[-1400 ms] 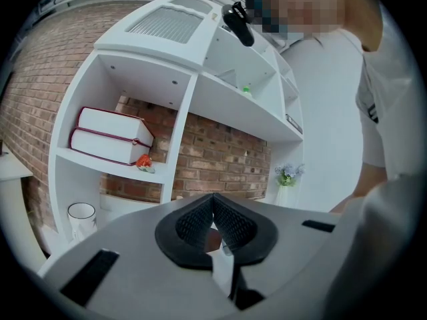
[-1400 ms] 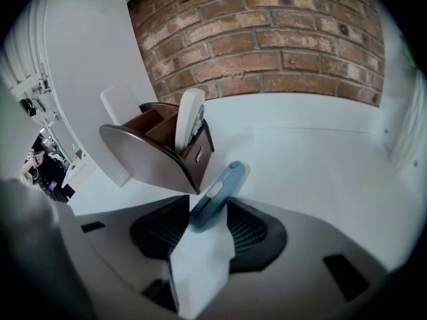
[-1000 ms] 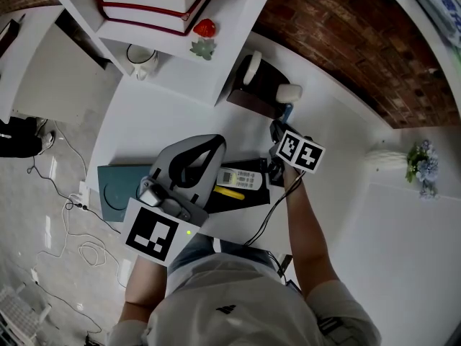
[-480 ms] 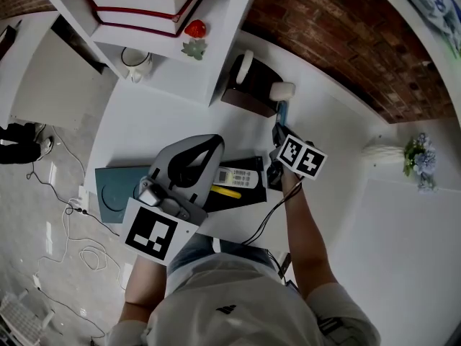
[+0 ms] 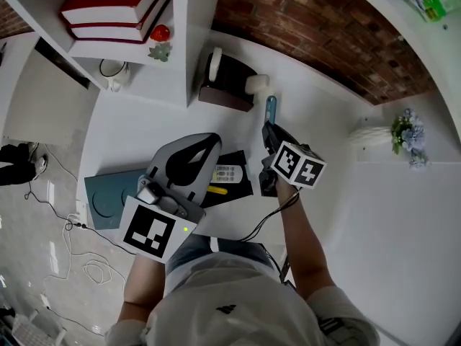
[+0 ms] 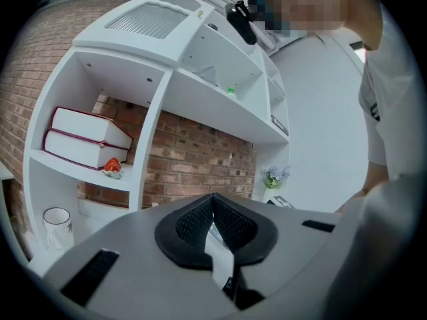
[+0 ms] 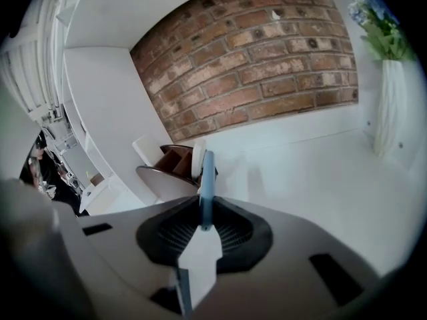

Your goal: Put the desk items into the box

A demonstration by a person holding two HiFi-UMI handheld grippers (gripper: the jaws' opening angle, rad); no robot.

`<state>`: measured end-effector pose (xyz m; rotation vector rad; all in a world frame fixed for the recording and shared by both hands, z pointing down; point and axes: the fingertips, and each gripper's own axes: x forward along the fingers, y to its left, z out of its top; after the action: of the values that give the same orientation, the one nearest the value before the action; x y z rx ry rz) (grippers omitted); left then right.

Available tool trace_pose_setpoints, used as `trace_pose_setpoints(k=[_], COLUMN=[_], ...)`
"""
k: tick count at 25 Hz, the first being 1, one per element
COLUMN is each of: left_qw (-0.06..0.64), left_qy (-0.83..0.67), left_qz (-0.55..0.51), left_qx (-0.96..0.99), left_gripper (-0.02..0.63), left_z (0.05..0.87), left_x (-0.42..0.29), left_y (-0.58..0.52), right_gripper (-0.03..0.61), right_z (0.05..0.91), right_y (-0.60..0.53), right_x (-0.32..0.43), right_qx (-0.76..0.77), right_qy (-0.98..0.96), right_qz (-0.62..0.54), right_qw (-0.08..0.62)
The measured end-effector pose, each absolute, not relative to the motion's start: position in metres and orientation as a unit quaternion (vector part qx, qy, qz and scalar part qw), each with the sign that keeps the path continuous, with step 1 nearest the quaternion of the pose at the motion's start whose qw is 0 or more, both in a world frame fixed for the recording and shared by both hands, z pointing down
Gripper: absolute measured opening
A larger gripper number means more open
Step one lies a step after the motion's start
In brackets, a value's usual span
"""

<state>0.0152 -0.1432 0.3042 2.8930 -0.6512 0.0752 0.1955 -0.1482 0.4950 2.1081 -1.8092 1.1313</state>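
Blue slim flat stick (image 5: 271,108) is sticking out of the right gripper (image 5: 268,127), whose jaws have just been closing and are now pinching it edge-on between their black pads. It is hanging above the white desk (image 5: 137,132), its free end pointing toward the brown wooden box (image 5: 225,92) and sitting near it without touching. That box is standing on the desk against the red brick wall (image 5: 302,27), with white objects resting in its compartments.

Meanwhile the left gripper (image 5: 213,141) is hovering over the desk's near side, jaws pressed together with nothing between them. Just beside its tip, a white remote control (image 5: 229,172) and a yellow marker (image 5: 217,190) are lying on a black rectangular pad (image 5: 241,186). A teal flat notebook (image 5: 106,197) is lying left of that pad, partly under the left gripper. Two red hardcover books (image 5: 115,6) are lying stacked on the white shelf (image 5: 180,42).
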Motion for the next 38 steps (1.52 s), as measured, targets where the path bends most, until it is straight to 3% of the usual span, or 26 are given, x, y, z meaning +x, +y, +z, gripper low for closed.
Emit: trace_pose_setpoints(k=[22, 38], left_qw=[0.072, 0.057], left_qy=[-0.137, -0.171], left_qz=[0.006, 0.01], left_qx=[0.988, 0.984], left_gripper=[0.012, 0.012], left_z=[0.28, 0.275], left_x=[0.077, 0.076], left_y=[-0.081, -0.06], right_gripper=[0.075, 0.075], right_z=[0.362, 0.341], right_y=[-0.072, -0.062], right_x=[0.186, 0.165], right_qx=[0.694, 0.643], right_qy=[-0.667, -0.724], right_qz=[0.271, 0.249], right_qw=[-0.022, -0.029])
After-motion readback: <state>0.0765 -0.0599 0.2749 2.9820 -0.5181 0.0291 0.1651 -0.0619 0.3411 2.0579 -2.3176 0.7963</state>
